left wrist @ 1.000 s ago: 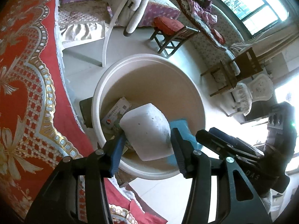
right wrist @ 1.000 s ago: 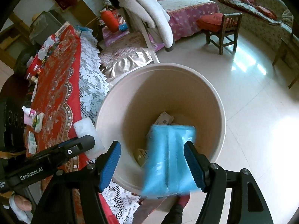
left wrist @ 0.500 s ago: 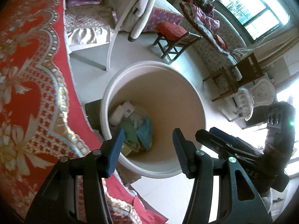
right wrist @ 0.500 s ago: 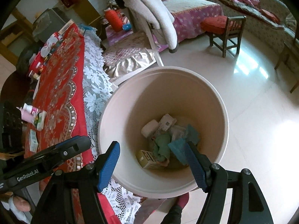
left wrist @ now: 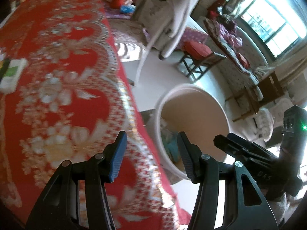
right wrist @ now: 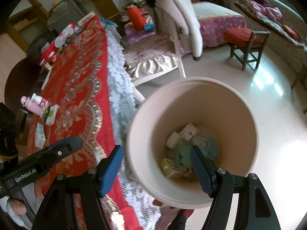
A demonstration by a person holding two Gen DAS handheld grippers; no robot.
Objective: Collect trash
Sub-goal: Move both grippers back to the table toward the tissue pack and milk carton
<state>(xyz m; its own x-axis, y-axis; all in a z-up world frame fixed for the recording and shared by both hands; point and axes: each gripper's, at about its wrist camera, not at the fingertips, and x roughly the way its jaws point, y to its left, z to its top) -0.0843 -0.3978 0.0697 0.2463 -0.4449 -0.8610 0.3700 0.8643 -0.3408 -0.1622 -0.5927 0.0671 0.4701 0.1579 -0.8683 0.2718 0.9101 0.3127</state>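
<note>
Beige round trash bin [right wrist: 191,99] upright on floor, mouth upward, holding crumpled teal, white and yellow trash [right wrist: 184,153]. Left tool [left wrist: 151,153] and right tool [right wrist: 155,164] released, empty.

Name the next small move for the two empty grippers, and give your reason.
Probably carry the left hand-held gripper over the red cloth to the small packets lying there. Both it and the right hand-held gripper are open and empty, the bin already holds trash, and litter remains on the cloth.
</note>
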